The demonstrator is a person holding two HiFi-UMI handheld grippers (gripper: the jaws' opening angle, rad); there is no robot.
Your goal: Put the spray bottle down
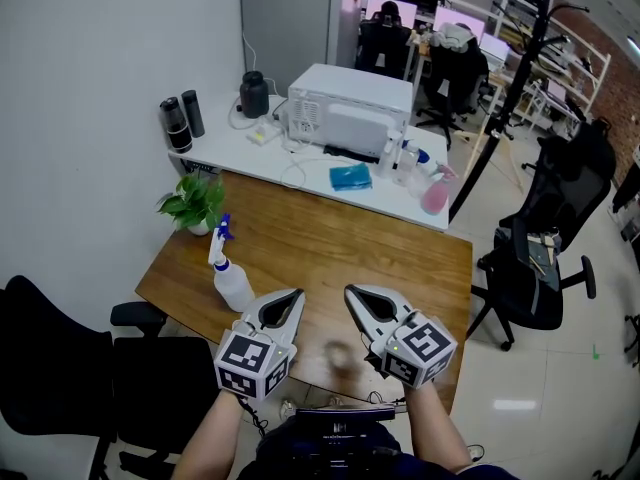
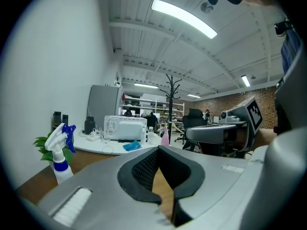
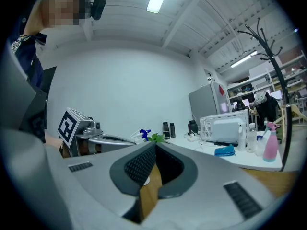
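The spray bottle (image 1: 231, 280) is seen standing upright on the wooden bench (image 1: 400, 268), close to its left edge, with a white body and a blue trigger head. Any label on it is too small to be read. A potted plant (image 1: 195, 203) is set at the far left corner.

The left claw (image 1: 298, 293) is held closed and empty just right of the bottle, apart from it. The right claw (image 1: 350, 290) is likewise closed on nothing, over the near edge. Black-and-white square markers are carried on each cube (image 1: 252, 363).

On the white bench (image 1: 225, 148) beyond, a microwave (image 1: 350, 108), two dark flasks (image 1: 178, 123), a blue cloth (image 1: 350, 176), clear bottles (image 1: 405, 163) and a pink spray bottle (image 1: 436, 193) are ranged. What the flasks and clear bottles hold cannot be made out.
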